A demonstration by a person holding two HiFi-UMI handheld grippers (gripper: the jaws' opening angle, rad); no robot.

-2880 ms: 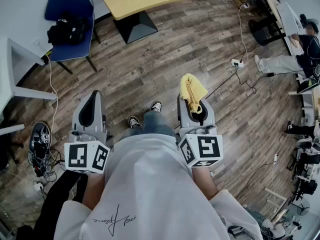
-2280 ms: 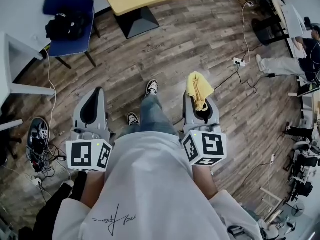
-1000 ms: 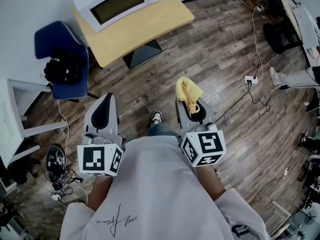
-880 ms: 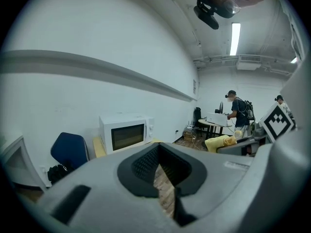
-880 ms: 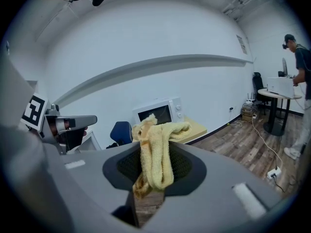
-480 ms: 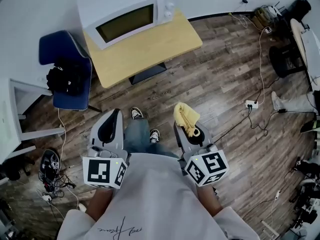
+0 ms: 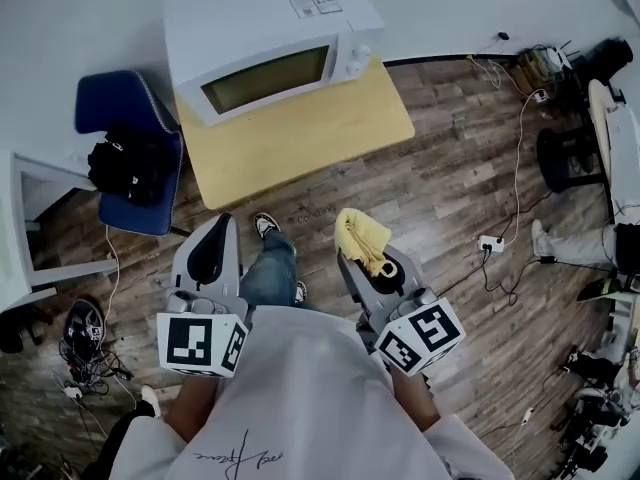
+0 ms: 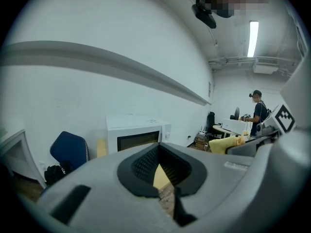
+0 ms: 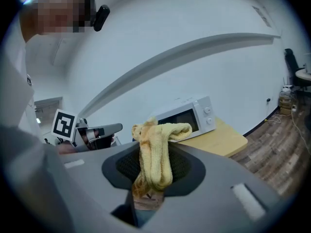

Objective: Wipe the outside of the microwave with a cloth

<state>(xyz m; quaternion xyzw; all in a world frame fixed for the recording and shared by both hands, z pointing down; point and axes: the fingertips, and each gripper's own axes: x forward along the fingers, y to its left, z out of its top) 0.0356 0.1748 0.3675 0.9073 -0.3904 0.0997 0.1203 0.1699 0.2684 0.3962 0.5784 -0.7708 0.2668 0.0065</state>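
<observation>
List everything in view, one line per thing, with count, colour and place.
microwave: 1, white, on the table
table: 1, light wood, by the wall
chair: 1, blue, left of the table
bag: 1, black, on the chair
power strip: 1, white, on the floor at right
cloth: 1, yellow, between the right gripper's fingers
left gripper: 1, grey, fingers shut, empty
right gripper: 1, grey, shut on the cloth
</observation>
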